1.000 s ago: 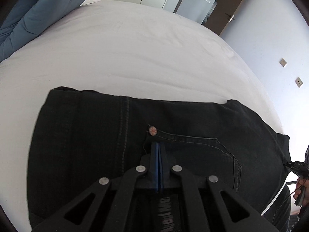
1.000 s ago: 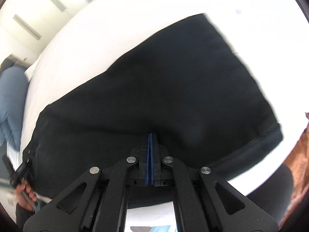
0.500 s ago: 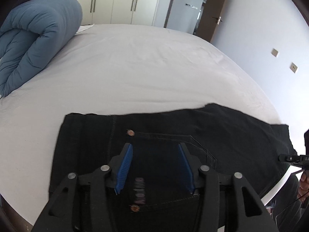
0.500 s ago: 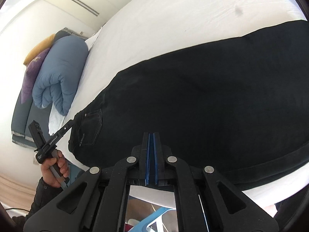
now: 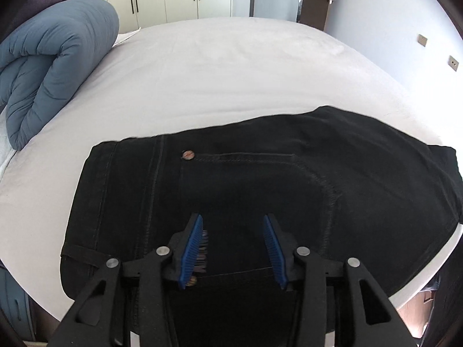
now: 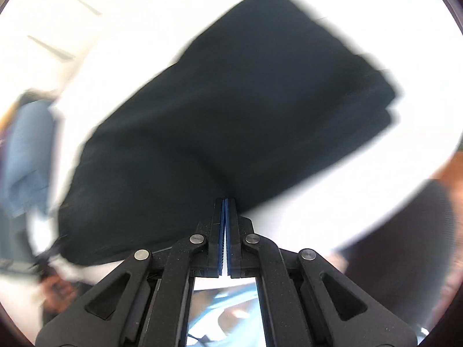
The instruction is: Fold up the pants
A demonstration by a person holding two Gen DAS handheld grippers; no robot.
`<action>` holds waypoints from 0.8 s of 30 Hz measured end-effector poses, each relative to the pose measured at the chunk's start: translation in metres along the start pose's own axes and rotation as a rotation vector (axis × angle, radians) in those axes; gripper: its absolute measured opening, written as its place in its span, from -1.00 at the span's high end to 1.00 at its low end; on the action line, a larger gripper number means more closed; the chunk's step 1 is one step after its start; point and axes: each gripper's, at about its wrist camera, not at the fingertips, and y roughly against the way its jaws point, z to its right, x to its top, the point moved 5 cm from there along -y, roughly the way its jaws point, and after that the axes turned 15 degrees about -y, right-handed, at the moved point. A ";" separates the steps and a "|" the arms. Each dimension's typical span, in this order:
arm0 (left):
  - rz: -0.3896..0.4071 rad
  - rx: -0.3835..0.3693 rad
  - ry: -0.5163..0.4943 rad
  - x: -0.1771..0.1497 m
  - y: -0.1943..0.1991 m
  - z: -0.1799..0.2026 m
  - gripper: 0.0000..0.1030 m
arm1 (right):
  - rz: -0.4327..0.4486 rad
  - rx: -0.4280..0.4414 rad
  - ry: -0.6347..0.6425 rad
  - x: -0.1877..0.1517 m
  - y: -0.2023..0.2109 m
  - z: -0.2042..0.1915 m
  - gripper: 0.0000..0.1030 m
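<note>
One pair of black pants (image 5: 260, 190) lies folded flat on my white bed (image 5: 231, 75), long axis across the left view, waistband left, a copper rivet (image 5: 188, 154) at the pocket corner. My left gripper (image 5: 231, 241) hovers over the pocket, fingers parted and closing on nothing; a label by the left pad is unreadable. My right gripper (image 6: 225, 205) has its fingers clenched empty at the blurred pants edge; a blue duvet (image 5: 55, 63) lies rolled far left.

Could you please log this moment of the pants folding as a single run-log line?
pants: folded, flat on bed | left gripper: closing, nothing between fingers, above pants | right gripper: shut, empty, at pants edge | right view blurred
</note>
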 end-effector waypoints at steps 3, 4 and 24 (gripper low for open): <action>0.046 -0.067 -0.062 0.024 0.013 0.044 0.05 | 0.028 0.093 -0.044 0.002 0.026 -0.002 0.86; 0.054 -0.099 -0.072 0.026 0.018 0.054 -0.02 | 0.024 0.144 -0.032 0.001 0.030 -0.014 0.86; -0.105 -0.245 -0.220 0.004 -0.019 0.163 -0.10 | -0.205 0.049 0.338 -0.104 -0.035 -0.068 0.94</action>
